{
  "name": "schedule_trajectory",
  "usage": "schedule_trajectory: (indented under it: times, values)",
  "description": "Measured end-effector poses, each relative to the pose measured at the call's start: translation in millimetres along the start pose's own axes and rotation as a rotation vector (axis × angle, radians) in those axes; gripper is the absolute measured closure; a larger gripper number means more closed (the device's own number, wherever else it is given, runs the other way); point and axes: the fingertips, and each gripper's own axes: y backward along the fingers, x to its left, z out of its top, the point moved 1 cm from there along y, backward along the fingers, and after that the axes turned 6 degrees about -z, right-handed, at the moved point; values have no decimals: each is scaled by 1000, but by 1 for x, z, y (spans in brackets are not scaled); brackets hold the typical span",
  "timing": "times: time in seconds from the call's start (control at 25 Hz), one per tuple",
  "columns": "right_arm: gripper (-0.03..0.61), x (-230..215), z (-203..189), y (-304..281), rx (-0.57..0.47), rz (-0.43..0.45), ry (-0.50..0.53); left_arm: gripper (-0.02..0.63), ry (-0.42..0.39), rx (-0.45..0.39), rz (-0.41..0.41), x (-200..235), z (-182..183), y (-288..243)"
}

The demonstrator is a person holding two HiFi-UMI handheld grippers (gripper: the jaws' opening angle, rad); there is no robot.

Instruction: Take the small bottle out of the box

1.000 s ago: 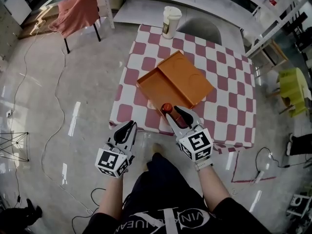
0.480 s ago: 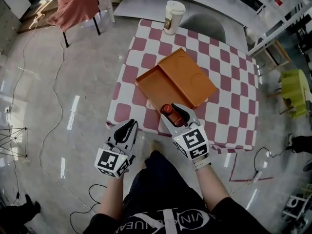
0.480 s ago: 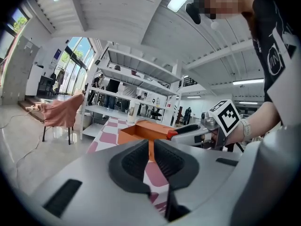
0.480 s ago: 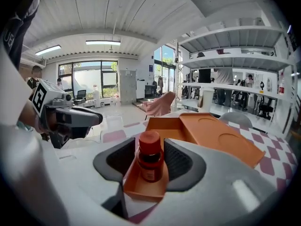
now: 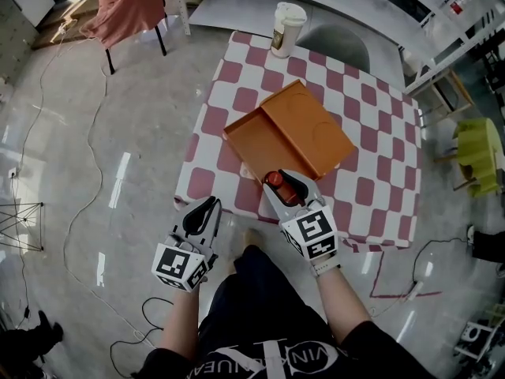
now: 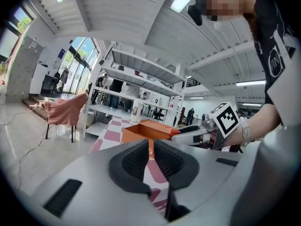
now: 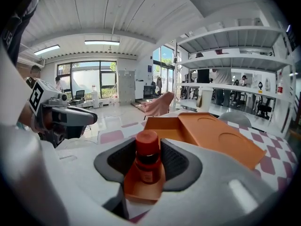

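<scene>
A small brown bottle with a red cap (image 5: 274, 179) (image 7: 147, 157) stands upright in the near end of the open orange box (image 5: 246, 136) (image 7: 165, 124). The box lies on the checked table (image 5: 371, 172), its lid (image 5: 314, 129) folded out flat to the right. My right gripper (image 5: 282, 182) (image 7: 148, 149) reaches over the table's near edge. Its jaws flank the bottle and are closing, the pads close beside the cap without visibly pressing it. My left gripper (image 5: 202, 208) (image 6: 151, 149) hangs off the table's near left corner, shut on nothing.
A lidded paper cup (image 5: 288, 19) stands at the table's far edge, with a grey chair (image 5: 331, 50) behind it. A chair draped in pink cloth (image 5: 130, 6) is at far left, a green stool (image 5: 477, 144) at right. Cables cross the floor.
The right gripper stays round the bottle at the box's near end and has edged slightly right. The left gripper has barely moved.
</scene>
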Motion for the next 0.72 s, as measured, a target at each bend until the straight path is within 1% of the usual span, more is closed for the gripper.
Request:
schedule_trajectory:
  times: [0.24,0.44,0.72]
  values:
    - [431,0,1,2,-13,1,23,578,8,4,8,1,-3,3]
    - [434,-2,1,5,-14,12,-3,578,9,3,14,1,-2,4]
    - [434,-9,11,13,-56,-1,-50,578,2,-5,6,0,4,2]
